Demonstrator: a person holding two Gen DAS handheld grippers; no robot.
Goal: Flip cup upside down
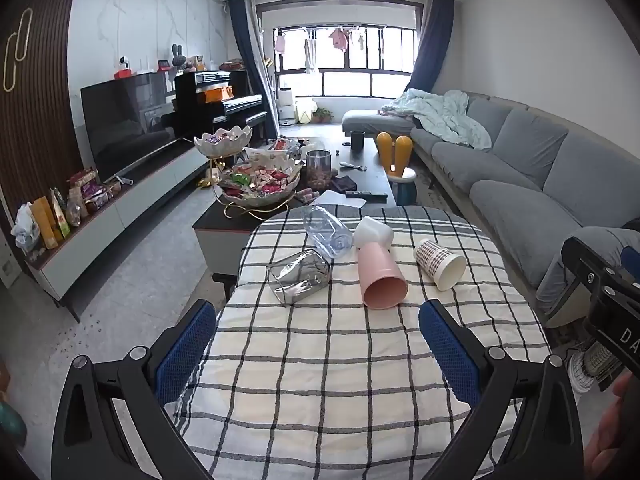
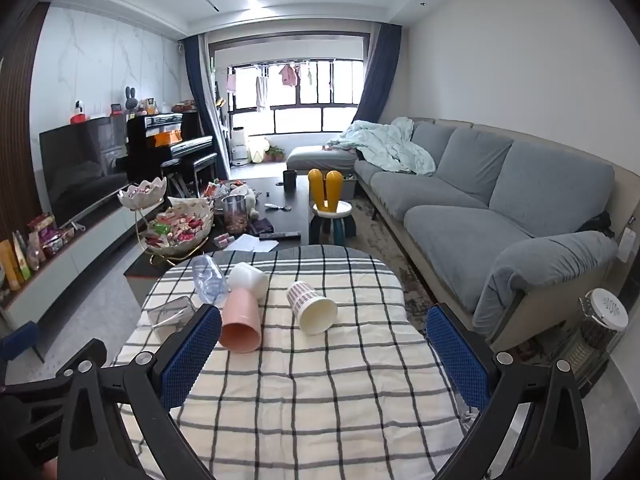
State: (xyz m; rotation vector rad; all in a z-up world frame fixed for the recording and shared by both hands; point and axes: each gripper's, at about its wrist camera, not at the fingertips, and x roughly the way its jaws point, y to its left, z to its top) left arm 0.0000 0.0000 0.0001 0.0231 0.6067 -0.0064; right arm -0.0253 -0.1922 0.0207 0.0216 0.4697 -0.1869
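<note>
Several cups lie on their sides on the checked tablecloth [image 1: 320, 360]. A pink cup [image 1: 380, 276] [image 2: 240, 320] points its mouth toward me. A patterned paper cup [image 1: 438, 264] [image 2: 312, 306] lies to its right. A white cup [image 1: 374, 232] [image 2: 248, 280], a clear bluish cup [image 1: 326, 232] [image 2: 208, 278] and a clear glass [image 1: 298, 276] [image 2: 168, 312] lie behind and to the left. My left gripper [image 1: 316, 348] is open and empty, short of the cups. My right gripper [image 2: 324, 356] is open and empty, near the pink and paper cups.
A dark coffee table [image 1: 360, 168] with candy bowls [image 1: 260, 184] stands beyond the table. A grey sofa [image 2: 500, 200] runs along the right. A TV unit [image 1: 120, 200] is on the left. A heater [image 2: 596, 332] stands at the right.
</note>
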